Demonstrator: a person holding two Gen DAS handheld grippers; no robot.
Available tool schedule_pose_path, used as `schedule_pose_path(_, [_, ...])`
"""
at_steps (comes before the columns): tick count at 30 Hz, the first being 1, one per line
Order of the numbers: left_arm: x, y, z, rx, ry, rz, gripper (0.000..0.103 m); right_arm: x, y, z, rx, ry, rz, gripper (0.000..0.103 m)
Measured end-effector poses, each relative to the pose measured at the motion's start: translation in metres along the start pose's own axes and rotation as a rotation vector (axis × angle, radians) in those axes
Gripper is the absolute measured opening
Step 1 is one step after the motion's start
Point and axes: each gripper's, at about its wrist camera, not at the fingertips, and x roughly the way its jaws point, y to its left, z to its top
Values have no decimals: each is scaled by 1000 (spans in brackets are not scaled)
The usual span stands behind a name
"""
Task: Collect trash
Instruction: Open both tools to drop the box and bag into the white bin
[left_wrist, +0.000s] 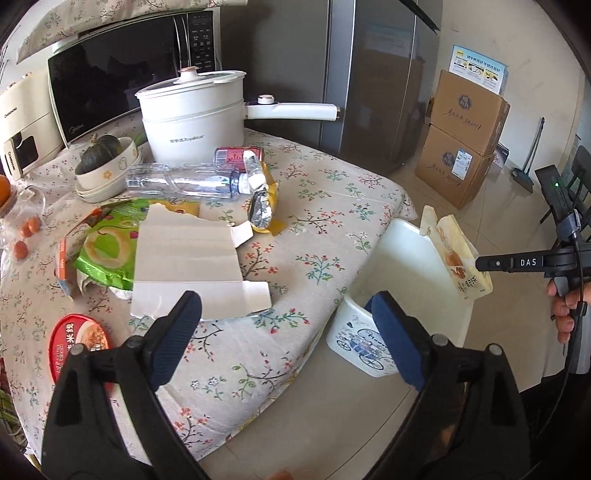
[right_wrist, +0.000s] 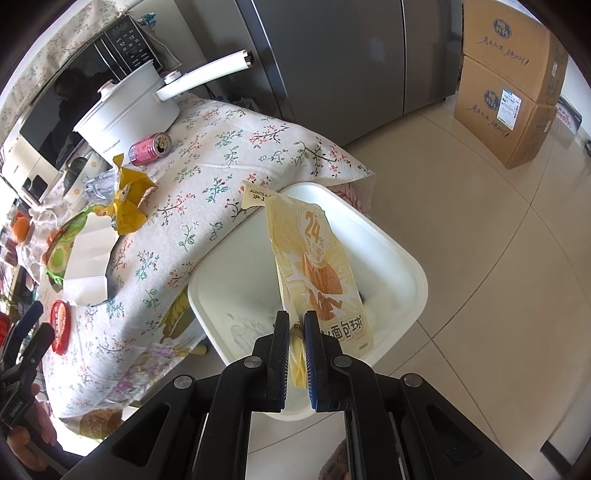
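**Right tool holds a wrapper over the bin; left tool spread and empty**

Your right tool (right_wrist: 295, 354) is pressed together on the lower end of a cream bread wrapper (right_wrist: 317, 266), pinching it. The wrapper hangs over the mouth of the white bin (right_wrist: 413, 266), which stands on the floor against the bench (left_wrist: 325, 229) edge.

Your left tool (left_wrist: 284, 325) is spread wide with nothing between its fingers; it sits above the near edge of the bench, between the flattened white carton (left_wrist: 192, 258) and the bin.

More trash lies on the flowered cloth: a green packet (left_wrist: 107, 251) partly under the carton, a clear bottle (left_wrist: 184, 181) on its side, a yellow foil bag (left_wrist: 264, 199) just beside the bottle's cap, a pink can (left_wrist: 236, 155) on its side near the white pot (left_wrist: 192, 110), and a red lid (left_wrist: 77, 343) at the near left edge.
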Motion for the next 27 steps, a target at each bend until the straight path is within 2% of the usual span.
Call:
schedule_pose_path(10, [-20,36,-8,-39,-5,83,96,17,13,6,28,16,-22,10])
schedule_pose_path(14, [-27,49,-12,-50,-7,101,96,16,18,8,36,-4,-17,15])
schedule_pose_path(16, [-30,55,-14,-59,-9,108,96,13,23,8,36,-17,-20,29])
schedule_pose_path(17, [-32,58,-14,-65,-9,111,96,10,26,8,30,-30,-24,42])
schedule_pose_path(18, [-34,61,-16,-70,-10,115,96,8,29,8,21,-42,-24,50])
schedule_pose_path(27, [-44,93,-24,-140,2,147,97,-11,69,8,-51,-99,19,65])
